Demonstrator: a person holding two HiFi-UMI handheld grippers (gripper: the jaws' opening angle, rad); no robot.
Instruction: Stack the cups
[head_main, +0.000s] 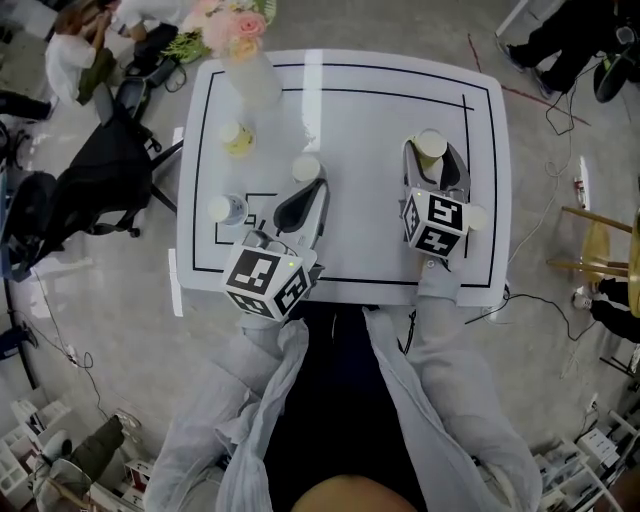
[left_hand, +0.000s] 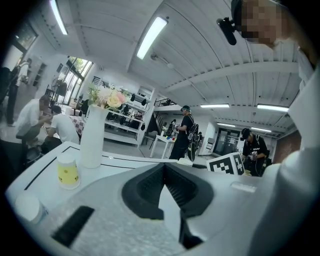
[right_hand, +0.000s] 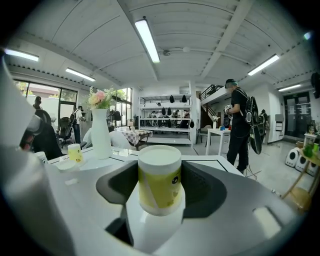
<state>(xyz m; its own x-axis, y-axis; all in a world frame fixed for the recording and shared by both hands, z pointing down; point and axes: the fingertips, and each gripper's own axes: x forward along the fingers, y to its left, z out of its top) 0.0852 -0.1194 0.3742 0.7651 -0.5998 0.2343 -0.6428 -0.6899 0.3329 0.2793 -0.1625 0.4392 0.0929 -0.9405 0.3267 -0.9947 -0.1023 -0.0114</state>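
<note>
**Right claw grips a yellow cup above the table; left claw empty**

Nearest the head camera, the person's grey sleeves (head_main: 440, 350) reach out to both grippers over the white table (head_main: 360, 250). The right gripper (head_main: 432, 162) is over the table's 3 o'clock side. Its jaws are clamped on a yellow cup (head_main: 431, 145) that stands upright between them with its flat white end up. The right gripper view shows this most plainly, with the cup (right_hand: 160, 182) rising out of the right gripper's (right_hand: 157, 205) dark recess.

The left gripper (head_main: 305, 192) is over the table's middle at about 6 o'clock. In the left gripper view the left gripper's (left_hand: 170, 200) jaws appear drawn together into a narrow wedge with nothing between them. A white-topped cup (head_main: 306, 167) sits just beyond its tip at 12 o'clock; whether they touch I cannot tell.

From that tip, another yellow cup (head_main: 237, 138) stands on the table at 10 o'clock, and a pale cup (head_main: 224, 210) at 8 o'clock. A white vase (head_main: 252, 75) of flowers (head_main: 235, 25) stands at the table's 11 o'clock edge.
</note>
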